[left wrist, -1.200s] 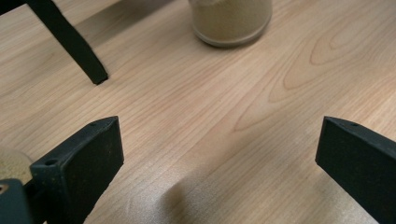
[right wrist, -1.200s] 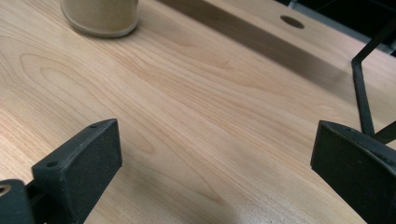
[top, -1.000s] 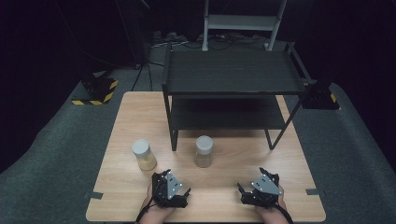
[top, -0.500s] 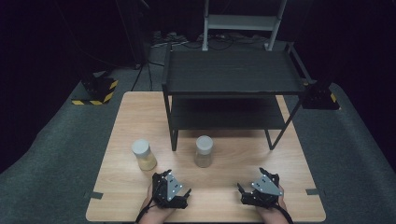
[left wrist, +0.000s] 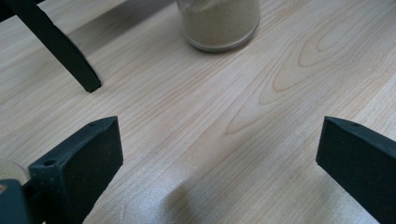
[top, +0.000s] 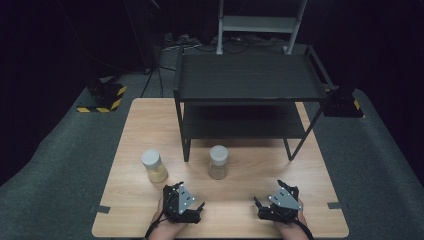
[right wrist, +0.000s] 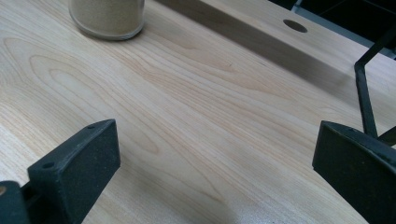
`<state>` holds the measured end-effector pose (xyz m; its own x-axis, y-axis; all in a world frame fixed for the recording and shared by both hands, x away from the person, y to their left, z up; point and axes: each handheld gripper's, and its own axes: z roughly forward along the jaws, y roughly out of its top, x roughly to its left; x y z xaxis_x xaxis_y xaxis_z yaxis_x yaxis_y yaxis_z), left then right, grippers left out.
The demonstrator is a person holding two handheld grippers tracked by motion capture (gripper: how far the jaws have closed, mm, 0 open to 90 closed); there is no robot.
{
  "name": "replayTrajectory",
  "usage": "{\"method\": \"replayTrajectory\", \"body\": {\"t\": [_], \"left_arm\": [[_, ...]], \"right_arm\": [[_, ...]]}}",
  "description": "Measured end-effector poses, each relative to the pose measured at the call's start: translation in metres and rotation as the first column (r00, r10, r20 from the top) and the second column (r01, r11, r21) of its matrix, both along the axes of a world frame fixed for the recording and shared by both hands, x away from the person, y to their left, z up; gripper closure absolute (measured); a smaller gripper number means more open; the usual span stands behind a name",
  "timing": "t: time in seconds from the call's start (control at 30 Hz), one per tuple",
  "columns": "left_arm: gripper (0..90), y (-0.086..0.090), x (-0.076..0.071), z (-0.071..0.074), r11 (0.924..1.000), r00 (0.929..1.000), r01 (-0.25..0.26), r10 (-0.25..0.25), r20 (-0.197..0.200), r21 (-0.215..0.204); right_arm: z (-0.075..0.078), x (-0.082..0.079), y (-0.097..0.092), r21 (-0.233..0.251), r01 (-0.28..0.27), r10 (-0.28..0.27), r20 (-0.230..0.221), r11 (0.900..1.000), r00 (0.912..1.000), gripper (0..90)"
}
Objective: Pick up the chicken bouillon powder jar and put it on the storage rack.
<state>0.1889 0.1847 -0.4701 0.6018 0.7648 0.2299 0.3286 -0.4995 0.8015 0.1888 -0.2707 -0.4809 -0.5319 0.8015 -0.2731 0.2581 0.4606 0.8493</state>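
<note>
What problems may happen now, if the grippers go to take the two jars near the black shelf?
1. The jar with pale powder stands close to the shelf leg; the left gripper, jaws wide open, might knock that leg.
2. The jar with yellow contents is tall and upright, so a sideways push would probably tip it.
3. Both grippers could reach for the middle jar, and the right gripper might collide with the left.

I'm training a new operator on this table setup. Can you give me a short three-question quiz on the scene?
1. How many jars stand on the table?
2. True or false: the left gripper is shut on the yellow-filled jar.
3. Which jar stands nearer the black shelf rack: the yellow-filled jar or the beige-filled jar?

Key
1. Two.
2. False; both it and the right gripper are open and hold nothing.
3. The beige-filled jar.
</note>
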Motion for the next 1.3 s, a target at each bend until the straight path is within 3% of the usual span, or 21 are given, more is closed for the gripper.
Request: {"method": "replayTrajectory", "body": {"t": [0.3, 0.73, 0.93, 1.3], "left_arm": [[0.9, 0.006, 0.000, 0.000, 0.9995, 0.9998, 0.018, -0.018, -0.001, -0.027], [0.6, 0.018, -0.014, 0.012, 0.9929, 0.9971, 0.044, -0.037, 0.067, -0.110], [0.4, 0.022, -0.018, 0.017, 0.9913, 0.9956, 0.049, -0.038, 0.086, -0.122], [0.4, 0.038, -0.029, 0.025, 0.9789, 0.9877, 0.045, -0.014, 0.156, -0.199]], "right_arm": [[0.000, -0.001, 0.003, -0.026, -0.014, 0.014, 0.010, 0.9996, 0.9999, 0.1], [0.000, -0.001, 0.002, -0.018, -0.011, 0.011, 0.008, 0.9998, 0.9999, 0.1], [-0.001, -0.002, 0.002, -0.022, -0.009, 0.010, 0.013, 0.9997, 0.9999, 0.0], [-0.001, -0.002, 0.003, -0.025, -0.011, 0.011, 0.013, 0.9996, 0.9998, 0.1]]}}
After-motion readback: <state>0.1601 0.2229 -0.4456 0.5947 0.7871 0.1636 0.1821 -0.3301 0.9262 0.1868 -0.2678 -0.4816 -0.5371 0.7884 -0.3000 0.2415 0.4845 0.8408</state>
